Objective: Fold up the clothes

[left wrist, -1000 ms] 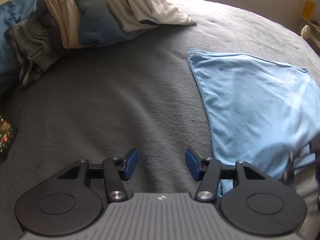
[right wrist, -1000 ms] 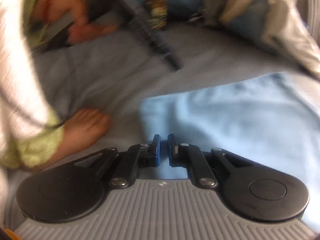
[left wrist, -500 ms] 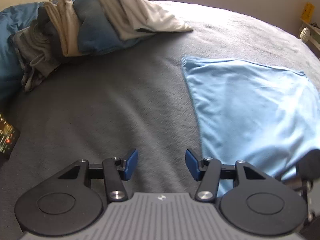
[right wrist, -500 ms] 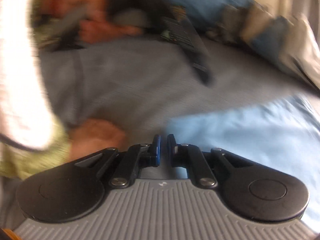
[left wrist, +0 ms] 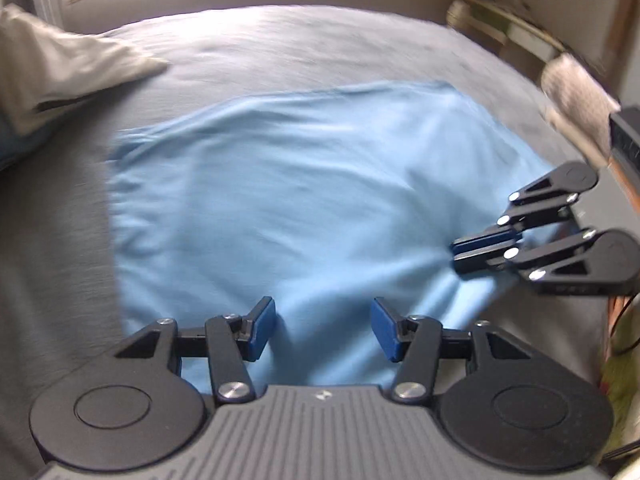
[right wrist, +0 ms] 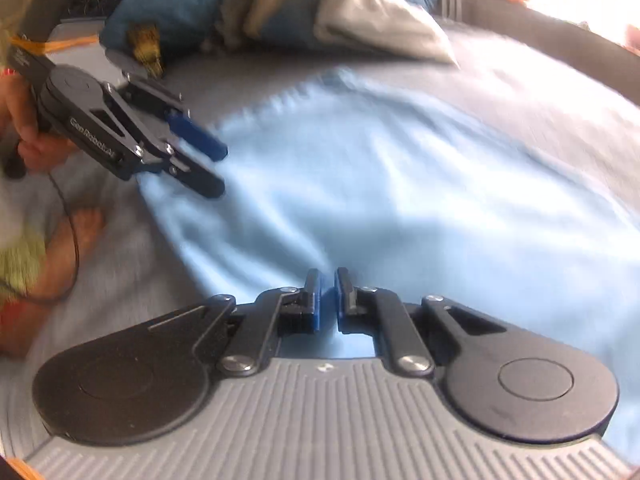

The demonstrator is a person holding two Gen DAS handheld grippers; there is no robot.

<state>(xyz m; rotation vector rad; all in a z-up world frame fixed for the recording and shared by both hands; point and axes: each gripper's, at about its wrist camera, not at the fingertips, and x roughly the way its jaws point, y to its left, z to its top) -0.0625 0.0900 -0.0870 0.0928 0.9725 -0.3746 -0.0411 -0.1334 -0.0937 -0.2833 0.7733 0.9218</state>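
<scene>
A light blue cloth (left wrist: 304,184) lies spread on the grey bedcover (left wrist: 52,264), with soft creases. My left gripper (left wrist: 323,322) hangs open just over the cloth's near edge, with nothing between its blue pads. From the right wrist view, the left gripper (right wrist: 218,170) hovers at the cloth's (right wrist: 400,200) left edge. My right gripper (right wrist: 327,296) is shut, and creases in the cloth run straight into its tips. In the left wrist view the right gripper (left wrist: 456,252) sits at the cloth's right side, where folds converge on it.
A pile of other clothes (right wrist: 280,12) lies at the bed's far side, with a pale garment (left wrist: 60,68) nearest the blue cloth. A person's hand (right wrist: 24,132) and bare foot (right wrist: 76,236) are at the left. A shelf (left wrist: 520,32) stands beyond the bed.
My left gripper has swung from the bare grey cover to over the blue cloth. The right gripper has swung away from the person toward the cloth's middle. Neither gripper's jaws have changed.
</scene>
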